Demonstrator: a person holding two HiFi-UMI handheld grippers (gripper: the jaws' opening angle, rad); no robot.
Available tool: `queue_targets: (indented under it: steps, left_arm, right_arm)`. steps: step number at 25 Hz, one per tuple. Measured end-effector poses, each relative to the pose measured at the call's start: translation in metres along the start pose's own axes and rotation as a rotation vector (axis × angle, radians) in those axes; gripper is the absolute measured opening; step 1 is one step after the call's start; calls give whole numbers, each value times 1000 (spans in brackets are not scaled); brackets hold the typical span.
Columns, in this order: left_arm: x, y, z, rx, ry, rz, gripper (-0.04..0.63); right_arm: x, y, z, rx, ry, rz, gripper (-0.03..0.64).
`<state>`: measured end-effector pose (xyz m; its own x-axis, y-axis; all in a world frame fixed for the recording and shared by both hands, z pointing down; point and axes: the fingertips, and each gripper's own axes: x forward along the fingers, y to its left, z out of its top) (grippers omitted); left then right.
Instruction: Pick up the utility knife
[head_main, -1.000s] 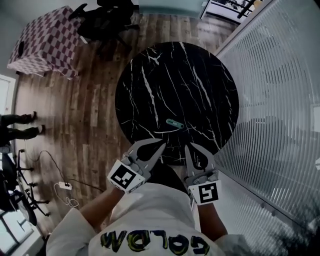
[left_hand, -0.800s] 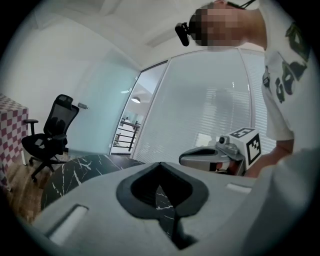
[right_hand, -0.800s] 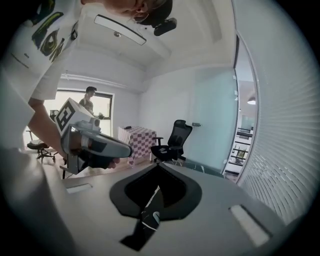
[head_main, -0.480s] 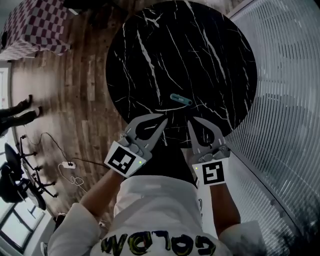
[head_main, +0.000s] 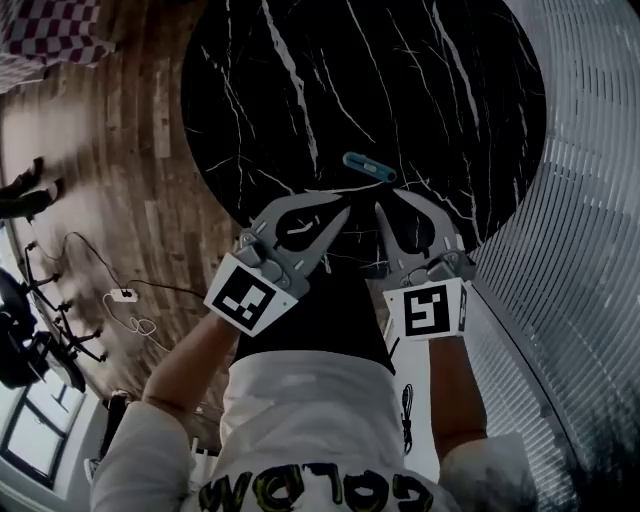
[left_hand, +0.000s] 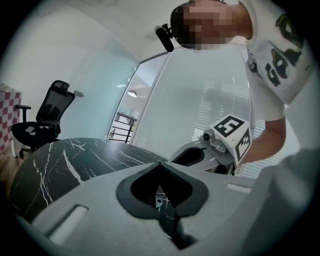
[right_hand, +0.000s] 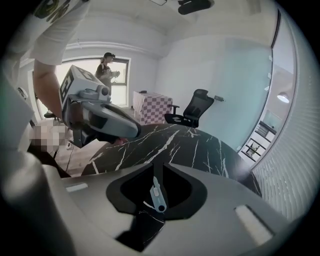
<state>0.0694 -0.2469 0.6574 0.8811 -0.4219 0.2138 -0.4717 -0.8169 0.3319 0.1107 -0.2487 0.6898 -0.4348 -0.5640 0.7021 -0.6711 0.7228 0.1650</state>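
Utility knife (head_main: 369, 167): flat on table (head_main: 450, 100), untouched. My L gripper (head_main: 343, 211): jaws together, empty, knife at its 1 o'clock. My R gripper (head_main: 388, 200): jaws just been opening, nothing between yet, knife at 11. Both now lower, closer; I reckon R grabs next.

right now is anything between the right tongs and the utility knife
Nothing visible. The utility knife lies on bare table just ahead of the right tongs, whose jaws have just been opening with nothing between them.
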Motion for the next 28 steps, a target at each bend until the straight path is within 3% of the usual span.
queue_targets:
  steps: [11, 28]
  left_arm:
    - [15, 11, -59, 36, 70, -59, 3]
    - [28, 34, -91, 18, 61, -42, 3]
  right_arm:
    - [62, 11, -55, -53, 188, 106, 118]
    - [109, 14, -107, -150, 348, 211, 153]
